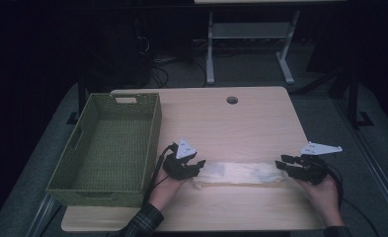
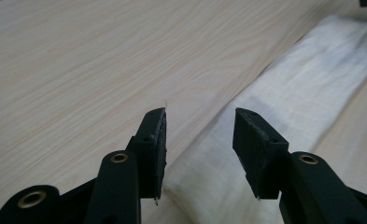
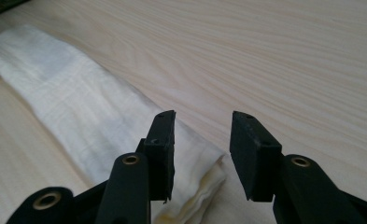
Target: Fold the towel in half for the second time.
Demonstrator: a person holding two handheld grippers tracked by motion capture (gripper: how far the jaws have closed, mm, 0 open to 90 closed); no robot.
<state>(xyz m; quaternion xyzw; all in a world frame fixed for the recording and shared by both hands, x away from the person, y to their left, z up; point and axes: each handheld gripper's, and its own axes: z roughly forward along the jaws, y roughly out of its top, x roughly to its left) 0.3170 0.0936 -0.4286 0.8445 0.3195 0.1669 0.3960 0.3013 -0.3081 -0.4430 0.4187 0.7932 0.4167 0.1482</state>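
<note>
One pale wooden counter point(image 1: 241, 118), set in a dark room, with a single round cable hole point(image 1: 232, 100) near its far edge

One green woven basket point(image 1: 152, 123) on the counter's left side, rectangular, with a handle slot cut in its far wall

One white cloth point(image 1: 238, 173), folded into a long narrow strip, flat on the counter near the front edge, just right of the basket and stretched between the two tools; seen in the left tool view as a cream band point(image 2: 302, 93) running away from the tips, and in the right tool view as a layered strip point(image 3: 78, 112) with its stacked end folds below the tips

Two hands in from the bottom, each with one black two-jaw tool: left tool point(image 1: 197, 165) at the strip's left end, right tool point(image 1: 282, 164) at its right end, each topped by a grey three-cornered plate

Left tool point(image 2: 200, 126) released, jaws apart above the cloth's end, pads not pressing on it

Right tool point(image 3: 202, 128) likewise released, jaws apart over the cloth's folded end, nothing clamped between them

One plaid sleeve point(image 1: 142, 222) at the left wrist
</note>
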